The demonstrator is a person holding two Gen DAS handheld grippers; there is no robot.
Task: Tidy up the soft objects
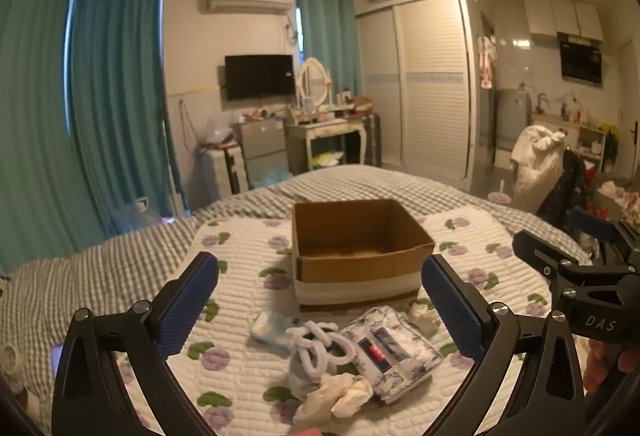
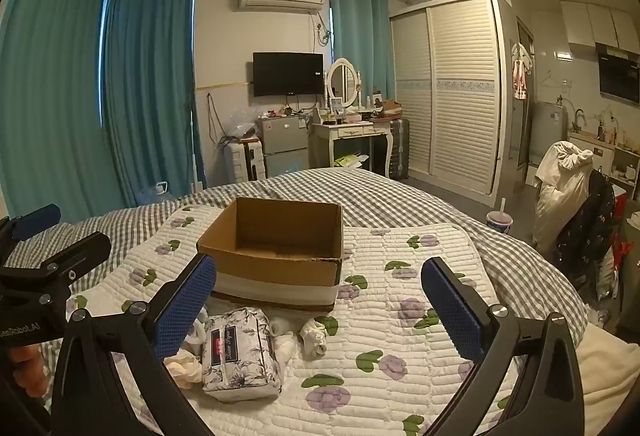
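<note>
Left wrist view, left gripper (image 1: 320, 300) fingers spread above tissue pack (image 1: 394, 352)

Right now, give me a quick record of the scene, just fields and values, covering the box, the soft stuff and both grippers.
surface: floral quilt over a checked bedspread
cardboard box: open top, nothing visible inside
tissue pack: flat on the quilt, in front of the box
rolled white sock: right of the tissue pack
white looped cord: left of the tissue pack
crumpled tissue: nearest the camera
left gripper: open, holding nothing
right gripper: open, holding nothing
</note>
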